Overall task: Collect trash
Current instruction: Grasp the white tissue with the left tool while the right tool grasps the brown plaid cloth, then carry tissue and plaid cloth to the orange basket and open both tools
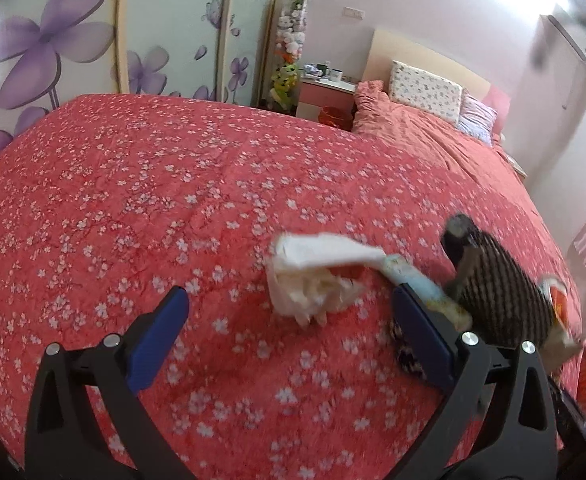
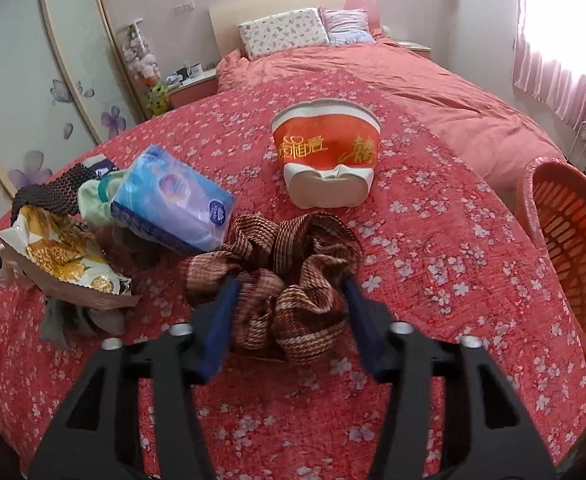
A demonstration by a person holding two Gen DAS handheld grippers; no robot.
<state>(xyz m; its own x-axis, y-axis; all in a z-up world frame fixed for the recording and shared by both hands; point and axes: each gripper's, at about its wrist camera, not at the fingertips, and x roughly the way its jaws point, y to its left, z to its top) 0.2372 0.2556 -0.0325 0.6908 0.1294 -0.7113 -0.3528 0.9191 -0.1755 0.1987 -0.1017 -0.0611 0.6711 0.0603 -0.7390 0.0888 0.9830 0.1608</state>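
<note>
A crumpled white tissue (image 1: 313,276) lies on the red floral bedspread (image 1: 133,200), just ahead of my left gripper (image 1: 289,304), which is open and empty. My right gripper (image 2: 291,288) is open, its blue fingers either side of a bunched brown checked scarf (image 2: 277,276). A torn yellow snack wrapper (image 2: 61,260), a blue tissue pack (image 2: 173,204) and a crushed red-and-white paper cup (image 2: 327,164) lie on the bedspread. An orange basket (image 2: 569,240) stands at the bed's right edge.
A dark woven pouch (image 1: 497,280) lies right of the left gripper. A pale green cloth (image 2: 97,200) sits by the tissue pack. Pillows (image 2: 281,30) and the headboard are at the far end. A wardrobe with purple flowers (image 1: 53,48) is on the left.
</note>
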